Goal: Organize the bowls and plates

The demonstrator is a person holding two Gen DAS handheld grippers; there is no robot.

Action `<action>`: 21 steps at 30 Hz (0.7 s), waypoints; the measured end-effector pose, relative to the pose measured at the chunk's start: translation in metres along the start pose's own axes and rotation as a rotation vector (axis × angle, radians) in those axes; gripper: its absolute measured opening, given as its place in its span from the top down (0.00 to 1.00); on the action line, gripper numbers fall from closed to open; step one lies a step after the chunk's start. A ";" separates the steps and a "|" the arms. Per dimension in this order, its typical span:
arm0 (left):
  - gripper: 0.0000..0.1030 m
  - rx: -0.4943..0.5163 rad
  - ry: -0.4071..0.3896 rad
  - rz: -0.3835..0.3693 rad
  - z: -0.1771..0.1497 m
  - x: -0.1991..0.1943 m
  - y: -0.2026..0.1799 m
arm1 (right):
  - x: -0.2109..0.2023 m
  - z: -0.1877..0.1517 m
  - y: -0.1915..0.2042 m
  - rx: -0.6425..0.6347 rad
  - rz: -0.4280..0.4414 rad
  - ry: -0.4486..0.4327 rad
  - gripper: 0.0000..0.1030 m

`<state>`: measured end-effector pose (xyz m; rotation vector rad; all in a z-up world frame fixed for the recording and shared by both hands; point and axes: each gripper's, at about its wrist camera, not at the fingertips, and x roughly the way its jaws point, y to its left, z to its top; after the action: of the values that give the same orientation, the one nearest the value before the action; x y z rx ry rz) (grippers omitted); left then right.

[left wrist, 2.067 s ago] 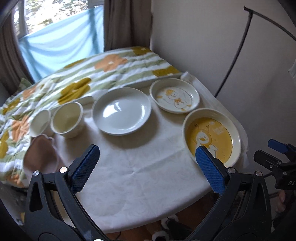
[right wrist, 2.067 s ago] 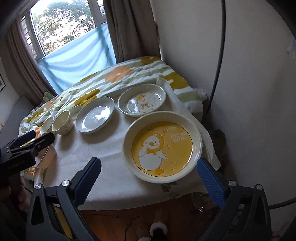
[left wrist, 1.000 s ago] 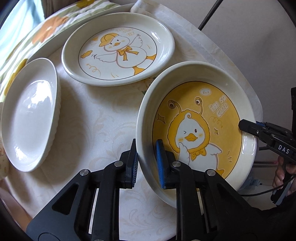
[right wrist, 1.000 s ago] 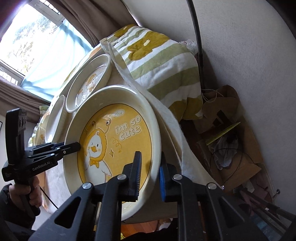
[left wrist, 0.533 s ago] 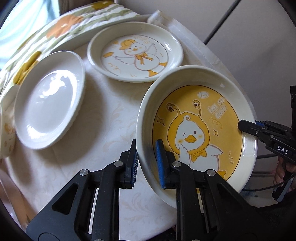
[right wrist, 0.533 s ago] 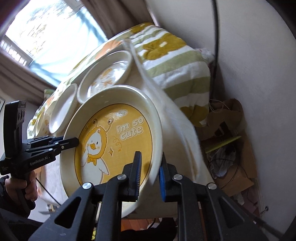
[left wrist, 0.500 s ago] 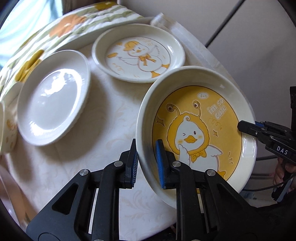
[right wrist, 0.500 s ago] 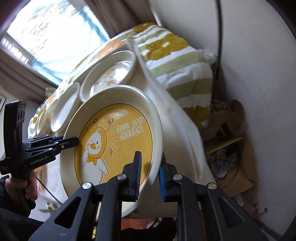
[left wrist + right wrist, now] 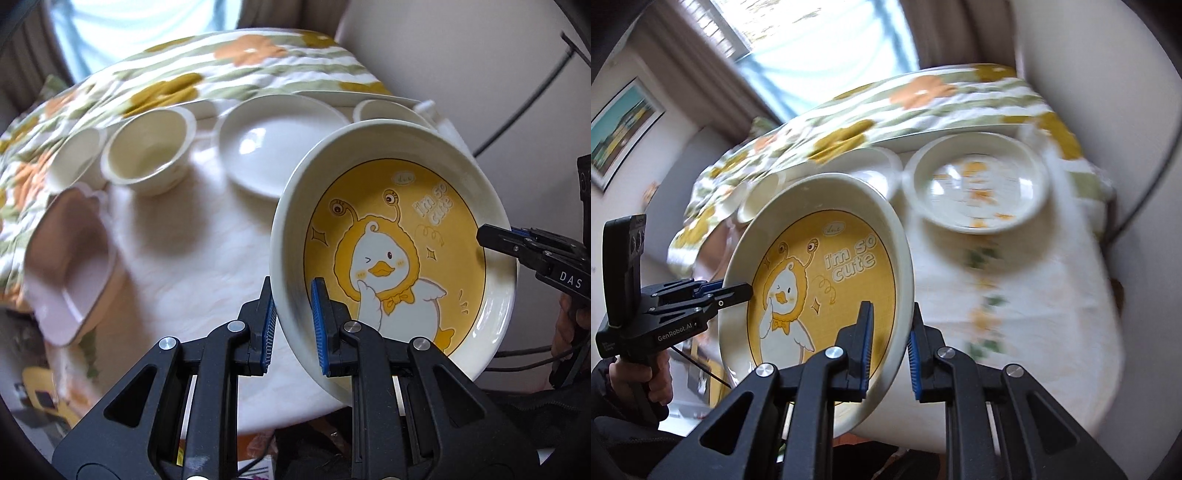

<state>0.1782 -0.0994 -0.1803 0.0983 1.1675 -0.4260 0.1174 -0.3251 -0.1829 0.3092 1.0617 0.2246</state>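
Desk [image 9: 192,236] with white cloth, flowered blanket [image 9: 207,70] behind. Yellow duck plate [image 9: 399,254] held tilted above the desk, clear of it; left gripper [image 9: 291,325] pinches its left rim, right gripper [image 9: 888,350] pinches the opposite rim. On desk: white plate [image 9: 273,147], duck plate [image 9: 977,184], bowl [image 9: 147,151], pink dish [image 9: 70,266], small cup [image 9: 75,155].

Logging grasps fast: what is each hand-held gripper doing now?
Left hand-held gripper: closed on the yellow duck plate rim.
Right hand-held gripper: closed on its opposite rim.
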 end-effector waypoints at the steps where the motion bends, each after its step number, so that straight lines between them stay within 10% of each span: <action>1: 0.85 -0.019 0.000 0.011 -0.005 -0.003 0.010 | 0.008 0.001 0.010 -0.018 0.012 0.012 0.85; 21: 0.85 -0.187 0.068 0.046 -0.072 0.032 0.147 | 0.139 -0.023 0.113 -0.143 0.065 0.175 0.85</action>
<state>0.1809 0.0478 -0.2593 -0.0225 1.2645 -0.2731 0.1588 -0.1704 -0.2669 0.1979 1.2024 0.3895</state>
